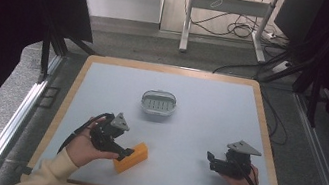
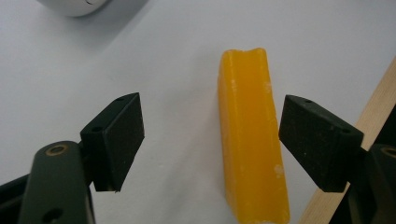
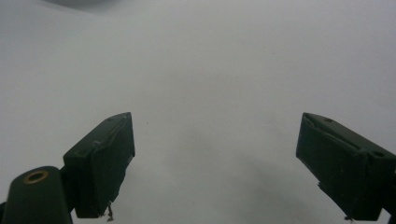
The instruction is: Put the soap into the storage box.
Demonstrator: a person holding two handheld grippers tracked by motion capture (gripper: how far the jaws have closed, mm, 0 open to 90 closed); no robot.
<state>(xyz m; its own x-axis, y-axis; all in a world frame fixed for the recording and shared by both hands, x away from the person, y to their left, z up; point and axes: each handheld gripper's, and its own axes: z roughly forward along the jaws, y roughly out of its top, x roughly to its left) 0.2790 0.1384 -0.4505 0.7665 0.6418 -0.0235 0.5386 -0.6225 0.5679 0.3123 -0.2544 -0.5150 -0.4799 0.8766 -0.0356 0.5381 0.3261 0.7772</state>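
Orange block (image 1: 131,158) lies on the worktop (image 1: 198,123) at seven o'clock, between the spread jaws of the left hand-held gripper (image 2: 210,140), untouched. At twelve o'clock from it sits a grey dish (image 1: 158,102). The right hand-held gripper (image 1: 212,161), released, is held low at four o'clock, pointing left.

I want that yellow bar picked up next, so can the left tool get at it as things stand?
Probably yes. The left tool is open, with the yellow bar lying on the table between its jaws, closer to one jaw, and nothing blocks it.

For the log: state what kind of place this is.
Probably a lab data-collection station: a grey-topped table fenced by a metal frame, dark curtains at the sides, and loose cables on the floor.
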